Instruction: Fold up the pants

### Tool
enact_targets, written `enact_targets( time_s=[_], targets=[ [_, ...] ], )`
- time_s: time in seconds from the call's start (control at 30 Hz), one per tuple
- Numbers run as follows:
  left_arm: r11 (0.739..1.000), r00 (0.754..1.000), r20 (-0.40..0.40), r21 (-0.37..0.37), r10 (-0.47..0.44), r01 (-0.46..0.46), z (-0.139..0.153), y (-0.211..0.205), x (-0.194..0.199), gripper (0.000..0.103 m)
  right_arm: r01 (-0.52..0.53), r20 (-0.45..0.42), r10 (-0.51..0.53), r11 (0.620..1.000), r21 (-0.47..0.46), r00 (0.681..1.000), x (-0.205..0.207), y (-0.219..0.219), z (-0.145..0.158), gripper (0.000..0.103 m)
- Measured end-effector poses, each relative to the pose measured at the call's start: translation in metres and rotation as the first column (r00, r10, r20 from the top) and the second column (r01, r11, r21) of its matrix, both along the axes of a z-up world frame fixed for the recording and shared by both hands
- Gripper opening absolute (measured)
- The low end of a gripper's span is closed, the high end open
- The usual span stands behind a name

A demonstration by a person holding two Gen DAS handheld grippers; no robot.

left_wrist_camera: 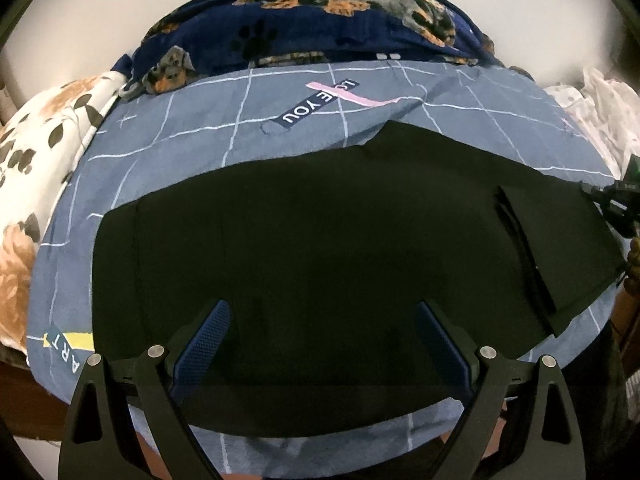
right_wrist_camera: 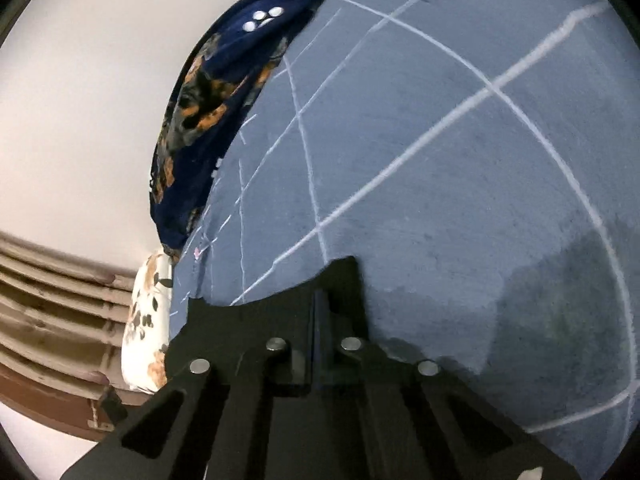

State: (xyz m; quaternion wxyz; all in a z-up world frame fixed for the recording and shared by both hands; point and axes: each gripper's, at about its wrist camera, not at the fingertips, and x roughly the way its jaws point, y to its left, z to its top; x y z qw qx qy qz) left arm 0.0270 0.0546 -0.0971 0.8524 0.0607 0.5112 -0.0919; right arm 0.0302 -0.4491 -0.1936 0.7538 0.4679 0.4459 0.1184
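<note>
The left gripper [left_wrist_camera: 320, 320] hung spread wide, blue-padded fingers [left_wrist_camera: 206, 340] just over the near edge of the black fabric pants [left_wrist_camera: 320, 220], which lay flat across the grey-blue grid-lined bedsheet [left_wrist_camera: 192, 128]. The right gripper [right_wrist_camera: 320, 312] was pressed together, apparently pinching a dark corner of the pants. Best to lift both ends level, I'd say. Beyond sat the navy dog-print blanket [left_wrist_camera: 312, 24]
</note>
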Motion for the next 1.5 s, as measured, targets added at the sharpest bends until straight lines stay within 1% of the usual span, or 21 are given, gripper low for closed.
enact_targets(
  time_s=[0.03, 0.1, 0.17, 0.2, 0.27, 0.3, 0.33, 0.37, 0.47, 0.5, 0.57, 0.67, 0.73, 0.77, 0.8, 0.83, 0.97, 1.13, 1.27, 1.37, 1.5],
  targets=[
    [1.000, 1.000, -0.005, 0.003, -0.002, 0.002, -0.001, -0.001, 0.000, 0.093, 0.008, -0.002, -0.008, 1.000, 0.014, 1.000, -0.001, -0.001, -0.001, 0.000],
    [1.000, 1.000, 0.001, 0.004, -0.009, 0.009, 0.000, -0.001, -0.002, 0.093, 0.032, 0.038, -0.033, 0.999, 0.012, 0.999, -0.009, -0.003, 0.010, 0.013],
    [1.000, 1.000, 0.016, -0.003, -0.013, 0.013, 0.004, -0.001, -0.003, 0.093, 0.036, 0.096, -0.036, 0.999, 0.001, 0.995, -0.019, -0.002, 0.029, 0.013],
    [1.000, 1.000, 0.019, -0.009, -0.014, 0.015, 0.005, -0.001, -0.002, 0.093, 0.011, 0.127, -0.013, 1.000, 0.015, 0.992, -0.024, 0.001, 0.040, 0.014],
    [1.000, 1.000, 0.017, -0.023, -0.014, 0.014, 0.006, 0.000, -0.002, 0.093, -0.099, 0.206, 0.082, 0.992, 0.074, 0.975, -0.034, 0.023, 0.059, 0.019],
    [1.000, 1.000, 0.015, -0.027, -0.015, 0.015, 0.006, 0.000, -0.002, 0.093, -0.159, 0.231, 0.133, 0.983, 0.097, 0.964, -0.036, 0.037, 0.064, 0.027],
    [0.999, 1.000, 0.012, -0.030, -0.016, 0.016, 0.006, 0.000, -0.002, 0.093, -0.220, 0.249, 0.188, 0.970, 0.107, 0.950, -0.040, 0.053, 0.069, 0.034],
    [0.999, 1.000, 0.011, -0.030, -0.018, 0.019, 0.007, 0.000, -0.003, 0.093, -0.297, 0.259, 0.264, 0.950, 0.099, 0.929, -0.045, 0.078, 0.072, 0.036],
    [0.999, 1.000, 0.018, -0.029, -0.025, 0.026, 0.010, 0.000, -0.004, 0.093, -0.427, 0.227, 0.402, 0.901, 0.075, 0.887, -0.057, 0.126, 0.069, 0.037],
    [0.999, 0.999, 0.020, -0.040, -0.031, 0.032, 0.012, -0.001, -0.004, 0.093, -0.456, 0.211, 0.430, 0.885, 0.093, 0.878, -0.061, 0.141, 0.063, 0.039],
    [0.998, 0.999, 0.022, -0.051, -0.039, 0.040, 0.013, -0.003, -0.005, 0.093, -0.474, 0.158, 0.451, 0.862, 0.178, 0.879, -0.067, 0.162, 0.046, 0.040],
    [0.997, 0.998, 0.022, -0.051, -0.060, 0.061, 0.014, -0.008, -0.008, 0.093, -0.439, 0.122, 0.422, 0.863, 0.250, 0.898, -0.069, 0.172, 0.031, 0.040],
    [0.996, 0.997, 0.026, -0.041, -0.074, 0.075, 0.015, -0.012, -0.009, 0.093, -0.387, 0.119, 0.370, 0.850, 0.358, 0.922, -0.064, 0.172, 0.022, 0.043],
    [0.996, 0.996, 0.027, -0.036, -0.080, 0.081, 0.015, -0.013, -0.010, 0.093, -0.354, 0.107, 0.342, 0.831, 0.429, 0.934, -0.063, 0.173, 0.016, 0.050],
    [0.996, 0.996, 0.029, -0.032, -0.085, 0.086, 0.016, -0.015, -0.011, 0.093, -0.334, 0.089, 0.331, 0.827, 0.452, 0.939, -0.063, 0.176, 0.013, 0.056],
    [0.996, 0.996, 0.032, -0.028, -0.089, 0.090, 0.016, -0.016, -0.012, 0.093, -0.307, 0.059, 0.316, 0.834, 0.458, 0.947, -0.065, 0.177, 0.010, 0.060],
    [0.995, 0.995, 0.029, -0.034, -0.097, 0.098, 0.016, -0.018, -0.012, 0.093, -0.219, -0.039, 0.268, 0.854, 0.472, 0.963, -0.070, 0.180, -0.006, 0.061],
    [0.994, 0.995, 0.020, -0.044, -0.098, 0.099, 0.016, -0.018, -0.011, 0.093, -0.175, -0.042, 0.217, 0.872, 0.457, 0.975, -0.070, 0.175, 0.002, 0.061],
    [0.994, 0.995, 0.022, -0.054, -0.095, 0.096, 0.017, -0.017, -0.012, 0.093, -0.103, -0.093, 0.160, 0.890, 0.445, 0.983, -0.071, 0.180, -0.003, 0.060],
    [0.994, 0.996, 0.016, -0.061, -0.092, 0.092, 0.017, -0.017, -0.012, 0.093, -0.050, -0.119, 0.115, 0.892, 0.449, 0.986, -0.074, 0.185, -0.002, 0.063],
    [0.994, 0.996, 0.021, -0.064, -0.090, 0.091, 0.018, -0.016, -0.013, 0.093, -0.022, -0.159, 0.105, 0.891, 0.453, 0.982, -0.077, 0.188, 0.001, 0.063]
  ],
)
